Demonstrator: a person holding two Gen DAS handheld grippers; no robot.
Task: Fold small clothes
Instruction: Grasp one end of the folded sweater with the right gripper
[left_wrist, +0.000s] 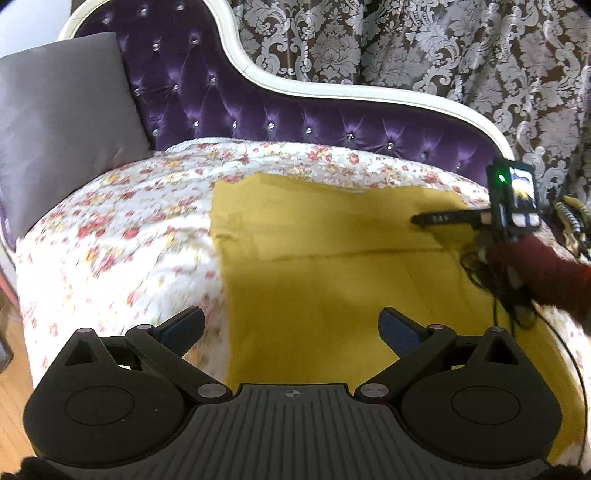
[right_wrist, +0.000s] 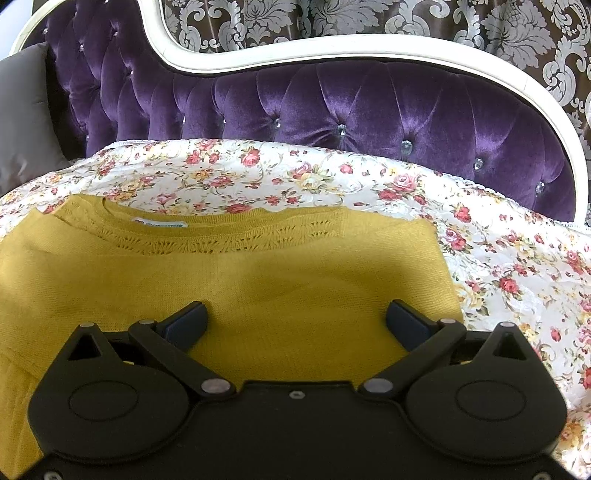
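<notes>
A mustard-yellow knit sweater (left_wrist: 332, 266) lies flat on a floral bedspread (left_wrist: 122, 229), with a folded layer across its far part. My left gripper (left_wrist: 291, 326) hovers open above the sweater's left edge, nothing between its fingers. In the right wrist view the same sweater (right_wrist: 258, 280) shows its neckline and a white label (right_wrist: 159, 223). My right gripper (right_wrist: 295, 319) stands open just over the sweater's upper right part, holding nothing. The right gripper (left_wrist: 424, 219) also appears in the left wrist view, held over the sweater's far right side by a hand in a dark red sleeve (left_wrist: 539, 273).
A purple tufted headboard (left_wrist: 258, 110) with a white frame rises behind the bed. A grey pillow (left_wrist: 62, 122) leans at the left. Patterned curtains (left_wrist: 443, 48) hang behind. Wooden floor (left_wrist: 11, 398) shows at the lower left. Black cables (left_wrist: 517, 306) trail from the right gripper.
</notes>
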